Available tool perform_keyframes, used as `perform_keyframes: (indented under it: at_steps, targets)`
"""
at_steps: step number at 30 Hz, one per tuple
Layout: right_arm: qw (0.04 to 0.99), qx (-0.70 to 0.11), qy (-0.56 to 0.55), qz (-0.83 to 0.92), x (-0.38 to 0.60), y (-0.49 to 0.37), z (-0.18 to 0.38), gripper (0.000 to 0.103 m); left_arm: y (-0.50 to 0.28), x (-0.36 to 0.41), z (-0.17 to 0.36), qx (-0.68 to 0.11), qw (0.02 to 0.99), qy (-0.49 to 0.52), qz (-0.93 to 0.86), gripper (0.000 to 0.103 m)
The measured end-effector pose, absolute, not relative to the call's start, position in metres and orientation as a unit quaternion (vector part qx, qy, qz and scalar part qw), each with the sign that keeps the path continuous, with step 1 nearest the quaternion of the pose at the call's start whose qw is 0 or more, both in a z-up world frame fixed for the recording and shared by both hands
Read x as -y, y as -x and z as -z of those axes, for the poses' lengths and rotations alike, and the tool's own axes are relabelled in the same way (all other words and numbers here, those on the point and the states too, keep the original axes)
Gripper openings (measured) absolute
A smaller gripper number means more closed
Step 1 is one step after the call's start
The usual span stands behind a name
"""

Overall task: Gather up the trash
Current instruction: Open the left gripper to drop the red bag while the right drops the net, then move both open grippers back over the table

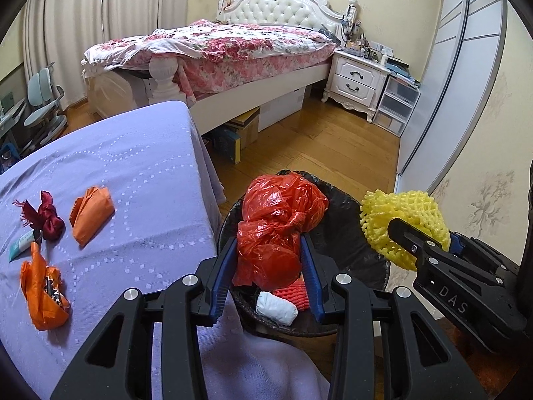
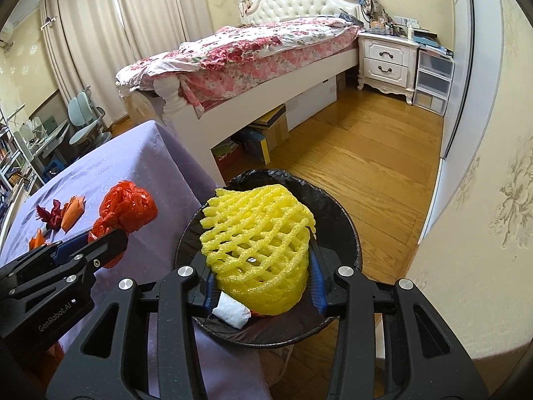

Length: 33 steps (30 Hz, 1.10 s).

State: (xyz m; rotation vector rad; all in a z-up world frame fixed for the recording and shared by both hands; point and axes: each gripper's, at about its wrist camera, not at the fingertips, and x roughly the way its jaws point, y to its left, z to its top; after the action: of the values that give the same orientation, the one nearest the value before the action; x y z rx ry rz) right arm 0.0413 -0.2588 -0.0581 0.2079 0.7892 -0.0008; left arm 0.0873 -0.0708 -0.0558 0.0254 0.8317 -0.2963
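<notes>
Two pieces of trash are hanging over the bin (image 1: 349,230) at this moment, one in each of your hands. Your left gripper (image 1: 269,260) is holding a red bag (image 1: 276,230), crumpled and knotted, with the blue pads pressing on its lower half from both sides; it is sitting just above the near left part of the bin's mouth. Your right gripper (image 2: 263,266) is gripping a yellow foam net (image 2: 258,243) in the same way, jaws partly closed on the net's lower end, and the net is hovering over the middle of the bin. Both pairs of jaws are standing narrow rather than wide, and I judge the hold on each piece to be light, since both things are soft and squashed between the pads.

Inside the bin a white wad (image 1: 276,306) and a red foam net (image 1: 293,293) are already lying on the black liner, near side.

You are working the drop step: carrying is done and releasing is in hand. The next move calls for spreading both pairs of jaws until the pads are clear, with the pieces over the liner and not its rim. The bag is the riskier one, being close to the left rim beside the worktop (image 1: 133,173).

After that, four things are waiting on the worktop to the left: an orange paper (image 1: 91,215), a dark red ribbon (image 1: 46,216), an orange wrapper (image 1: 43,296) and a small tube (image 1: 21,245).
</notes>
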Motion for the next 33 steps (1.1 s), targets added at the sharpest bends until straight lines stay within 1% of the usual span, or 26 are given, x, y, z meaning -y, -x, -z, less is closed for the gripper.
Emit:
perform_keyframes:
  at_steps: [1,2,3,4,5,6,9,11,14,21,24,33]
  targets:
    - [0.918,-0.383,-0.102,0.002,0.260,-0.041,0.058,0.047,-0.088,0.072,0.056,-0.402,0.904,-0.014,0.143,0.041]
    - [0.918,-0.383,-0.103,0.002,0.260,-0.042,0.058,0.048,-0.087,0.073,0.056,-0.402,0.904,-0.017,0.142,0.044]
    - [0.918,-0.383,-0.104,0.004,0.261,-0.043,0.059,0.048,-0.088,0.073,0.056,-0.401,0.905,-0.018,0.142,0.048]
    - [0.918,-0.382,-0.106,0.005,0.262,-0.043,0.059,0.052,-0.088,0.073,0.055,-0.401,0.905,-0.019,0.141,0.051]
    - [0.918,-0.381,-0.109,0.006,0.263,-0.042,0.059,0.056,-0.088,0.073,0.055,-0.400,0.906,-0.019,0.140,0.058]
    - [0.918,-0.381,-0.109,0.007,0.264,-0.043,0.059,0.057,-0.089,0.073,0.054,-0.398,0.906,-0.018,0.139,0.063]
    - [0.919,-0.379,-0.110,0.013,0.265,-0.043,0.058,0.057,-0.087,0.070,0.052,-0.396,0.908,-0.015,0.135,0.068]
    - [0.920,-0.375,-0.114,0.019,0.266,-0.041,0.056,0.059,-0.086,0.068,0.050,-0.394,0.909,-0.013,0.133,0.071]
    - [0.920,-0.373,-0.118,0.021,0.266,-0.039,0.055,0.065,-0.082,0.065,0.048,-0.391,0.911,-0.013,0.128,0.073]
    - [0.921,-0.371,-0.114,0.023,0.262,-0.031,0.050,0.069,-0.071,0.053,0.044,-0.386,0.916,-0.012,0.111,0.075]
    - [0.922,-0.370,-0.115,0.021,0.259,-0.027,0.049,0.074,-0.067,0.040,0.043,-0.386,0.917,-0.002,0.101,0.075]
    - [0.922,-0.373,-0.107,-0.011,0.225,-0.020,0.045,0.074,-0.053,-0.007,0.038,-0.384,0.921,0.020,0.057,0.075]
